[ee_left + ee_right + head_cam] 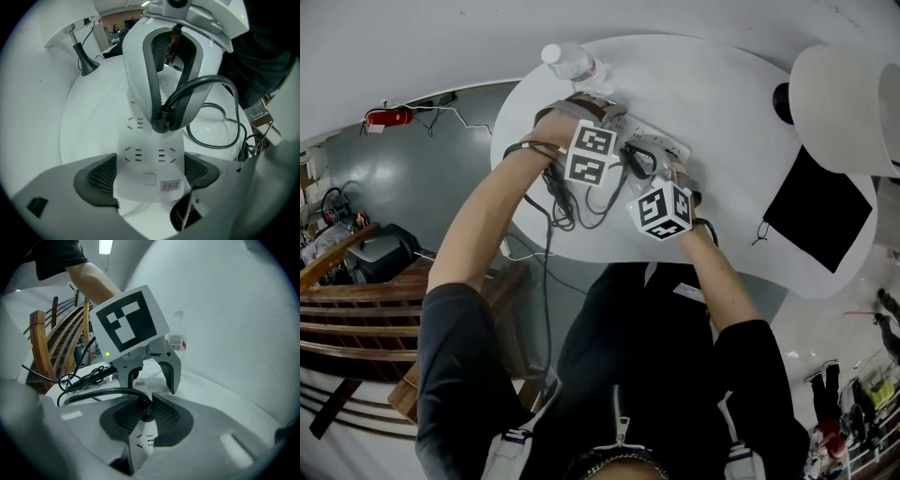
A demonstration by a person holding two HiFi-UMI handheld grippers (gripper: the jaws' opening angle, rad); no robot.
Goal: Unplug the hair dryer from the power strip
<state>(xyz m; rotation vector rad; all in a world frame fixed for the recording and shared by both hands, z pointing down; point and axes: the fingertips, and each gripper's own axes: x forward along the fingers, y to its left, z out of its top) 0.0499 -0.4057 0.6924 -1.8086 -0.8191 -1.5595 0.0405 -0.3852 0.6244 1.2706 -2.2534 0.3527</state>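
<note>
A white power strip (149, 180) lies on the round white table (722, 103). My left gripper (151, 172) is shut on its near end, one pad on each long side. A black plug (146, 412) stands in a socket further along the strip, and my right gripper (146, 409) is shut on it, jaws pressed to both sides. From the plug a black cable (220, 136) loops off to the table edge. In the head view both grippers, left (598, 141) and right (652, 178), crowd over the strip (664, 141). I cannot make out the hair dryer itself.
A clear water bottle (572, 62) stands at the table's far edge behind the left gripper. A black mat (817, 211) lies to the right, next to a white lamp (848, 103). Tangled black cables (567, 202) hang over the near edge. Wooden chairs (51, 348) stand beside the table.
</note>
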